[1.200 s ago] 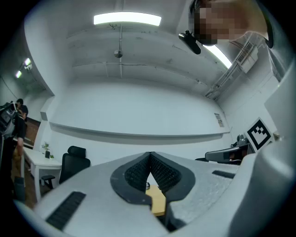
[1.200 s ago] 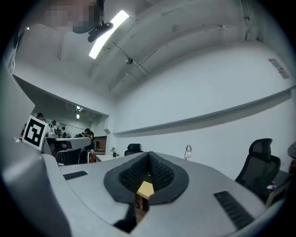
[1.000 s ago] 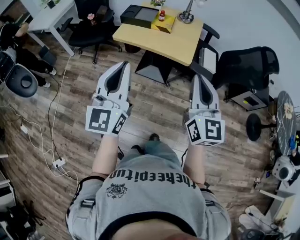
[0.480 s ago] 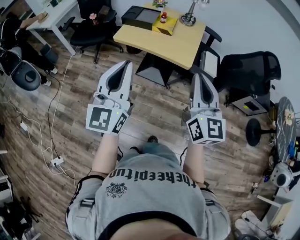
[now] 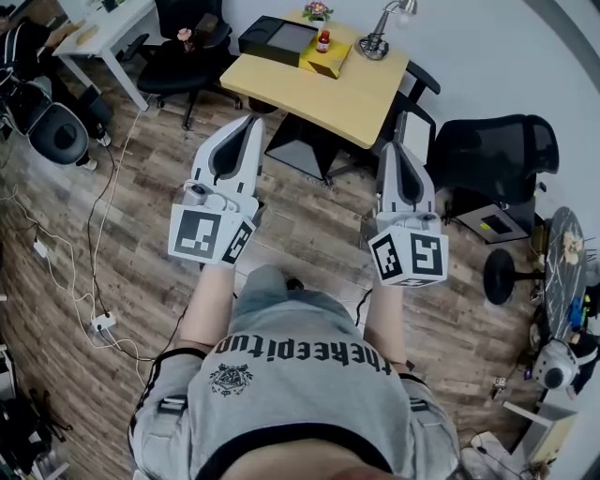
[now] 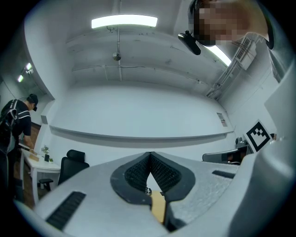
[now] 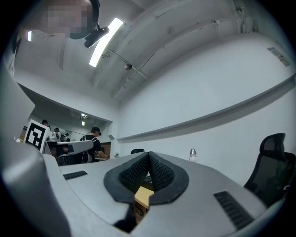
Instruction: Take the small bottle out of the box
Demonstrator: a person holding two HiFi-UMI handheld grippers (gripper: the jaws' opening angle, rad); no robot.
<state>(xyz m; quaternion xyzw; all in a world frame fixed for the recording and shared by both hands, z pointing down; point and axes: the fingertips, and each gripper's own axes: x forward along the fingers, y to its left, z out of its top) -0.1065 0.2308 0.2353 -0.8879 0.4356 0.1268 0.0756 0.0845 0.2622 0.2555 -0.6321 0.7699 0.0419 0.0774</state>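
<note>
A small bottle [image 5: 322, 41] with a red label stands in a yellow box [image 5: 327, 55] at the far end of a light wooden table [image 5: 323, 86], seen in the head view. My left gripper [image 5: 249, 124] is held over the floor, short of the table's near left corner, its jaws shut and empty. My right gripper [image 5: 391, 150] hangs by the table's right corner, jaws also shut on nothing. In both gripper views the black pads [image 6: 150, 172] [image 7: 148, 170] meet at the tips, with a sliver of the yellow table showing below.
A black case [image 5: 277, 38] lies left of the yellow box, a desk lamp [image 5: 377, 37] to its right. Black office chairs [image 5: 495, 155] stand right of the table and at the back left [image 5: 184, 58]. A white desk [image 5: 103, 28] is at far left. Cables [image 5: 89, 281] trail on the wooden floor.
The view has shifted slightly nearer the table. Both grippers stay shut and keep their pose, edging a little toward the table.
</note>
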